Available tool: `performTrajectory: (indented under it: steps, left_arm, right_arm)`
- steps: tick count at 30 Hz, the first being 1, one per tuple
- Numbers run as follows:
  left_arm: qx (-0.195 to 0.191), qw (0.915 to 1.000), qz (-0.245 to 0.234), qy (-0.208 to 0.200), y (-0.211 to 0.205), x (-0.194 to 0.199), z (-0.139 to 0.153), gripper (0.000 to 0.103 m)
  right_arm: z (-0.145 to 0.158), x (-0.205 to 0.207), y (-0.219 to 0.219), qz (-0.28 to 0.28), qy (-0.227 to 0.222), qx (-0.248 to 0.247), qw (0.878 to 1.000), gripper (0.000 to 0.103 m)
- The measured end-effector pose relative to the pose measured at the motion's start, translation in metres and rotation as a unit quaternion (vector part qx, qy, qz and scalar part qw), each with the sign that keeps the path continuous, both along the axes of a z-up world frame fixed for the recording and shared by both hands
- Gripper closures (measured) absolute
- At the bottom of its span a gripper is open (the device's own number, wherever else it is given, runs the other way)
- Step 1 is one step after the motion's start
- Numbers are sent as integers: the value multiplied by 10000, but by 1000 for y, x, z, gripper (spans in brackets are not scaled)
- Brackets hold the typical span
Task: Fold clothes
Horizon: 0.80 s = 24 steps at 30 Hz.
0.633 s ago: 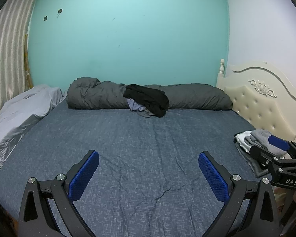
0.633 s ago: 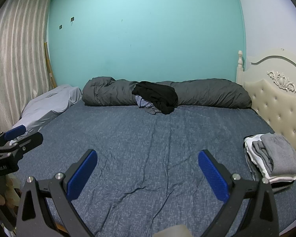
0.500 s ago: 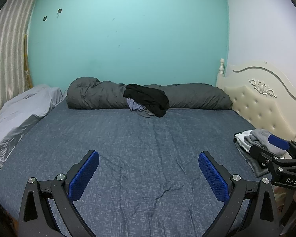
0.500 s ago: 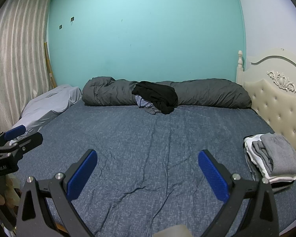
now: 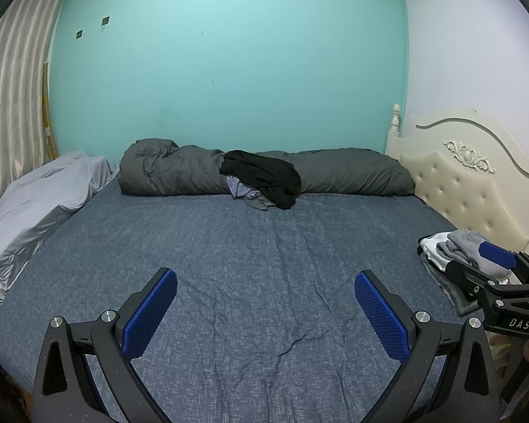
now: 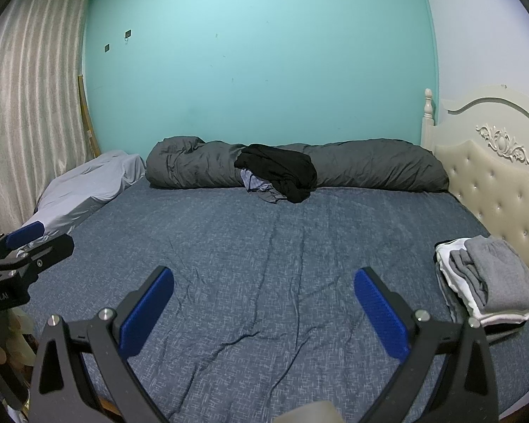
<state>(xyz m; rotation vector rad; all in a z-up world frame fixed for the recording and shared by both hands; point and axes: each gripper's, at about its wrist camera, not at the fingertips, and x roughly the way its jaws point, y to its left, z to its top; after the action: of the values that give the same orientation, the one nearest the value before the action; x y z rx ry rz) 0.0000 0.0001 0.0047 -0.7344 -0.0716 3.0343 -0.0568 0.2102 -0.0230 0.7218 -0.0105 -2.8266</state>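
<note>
Left wrist view looks across a wide bed covered by a dark blue mottled sheet (image 5: 264, 264), with the left tongs (image 5: 264, 305) held low over its near edge, their two blue-padded fingers (image 5: 150, 312) spread wide apart and holding nothing. At the far side of the bed, against the turquoise wall (image 5: 229, 70), a long rolled dark grey duvet (image 5: 352, 172) lies across the mattress. Draped over its middle is a crumpled heap of unfolded clothes (image 5: 264, 179): a black garment on top, with a pale blue-grey piece showing under it and spilling onto the sheet. On the right edge of the bed, beside the cream tufted headboard (image 5: 469, 183), sits a stack of folded clothes (image 5: 455, 246), grey on top with white beneath; the right tongs (image 5: 493, 271) partly cover it in this view. A pale grey satin cover (image 5: 42, 204) is bunched along the left side of the bed, next to a striped beige curtain (image 5: 14, 88).

Right wrist view shows the right tongs (image 6: 264, 305) likewise hovering above the near sheet, fingers wide open and empty. The folded stack (image 6: 490, 275) lies just right of them, well apart from the unfolded heap (image 6: 278, 171) at the far side.
</note>
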Motion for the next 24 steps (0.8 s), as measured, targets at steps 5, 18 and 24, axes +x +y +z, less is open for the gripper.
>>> performTrajectory:
  steps: [5,18,24]
  left_arm:
    - [-7,10000,-1,-7,1,-2,1,0]
    - [-4,10000,-12,31,4,-1,-2,0]
    - [2,10000,-23,32,4,-1,-2,0]
  right_arm:
    - [0,-1,1,-6,-26,-6,10000,1]
    - [1,1,2,-17,-38,4,10000,1]
    - [2,-1,3,-21,-48,7,10000,1]
